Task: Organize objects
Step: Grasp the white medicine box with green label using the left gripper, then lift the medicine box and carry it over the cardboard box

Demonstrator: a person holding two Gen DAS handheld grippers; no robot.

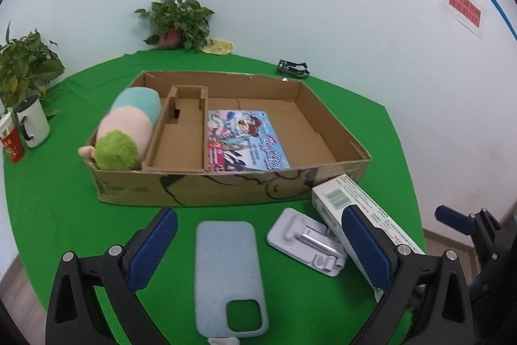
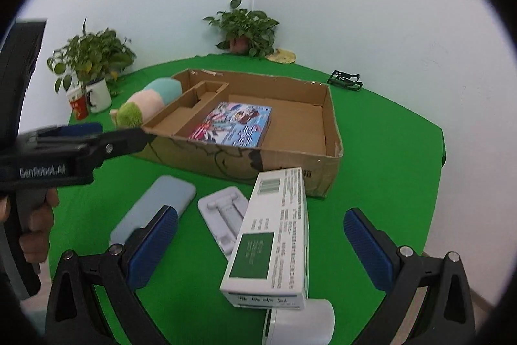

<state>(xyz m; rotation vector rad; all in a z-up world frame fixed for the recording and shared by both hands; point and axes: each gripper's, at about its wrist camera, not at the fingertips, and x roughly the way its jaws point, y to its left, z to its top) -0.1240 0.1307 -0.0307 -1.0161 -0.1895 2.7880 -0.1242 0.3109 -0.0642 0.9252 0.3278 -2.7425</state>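
On the green worktop (image 1: pixel 48 199), a cardboard tray (image 1: pixel 226 188) holds a plush toy (image 1: pixel 129 131) in its left compartment and a colourful booklet (image 1: pixel 242 141) in the right one. Near it lie a phone case (image 1: pixel 229 274), a white stand (image 1: pixel 307 241) and a carton (image 2: pixel 274 235). The left gripper (image 1: pixel 258 251) and right gripper (image 2: pixel 261 248) both gape wide, holding nothing.

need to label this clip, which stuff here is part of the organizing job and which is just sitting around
Part of the job:
- cardboard box
- plush toy, in its left compartment
- picture book, in its big compartment
- phone case, on the table
- white stand, on the table
- toothpaste box, on the table

Just lying about:
- two potted plants
- white mug
- red cup
- black clip
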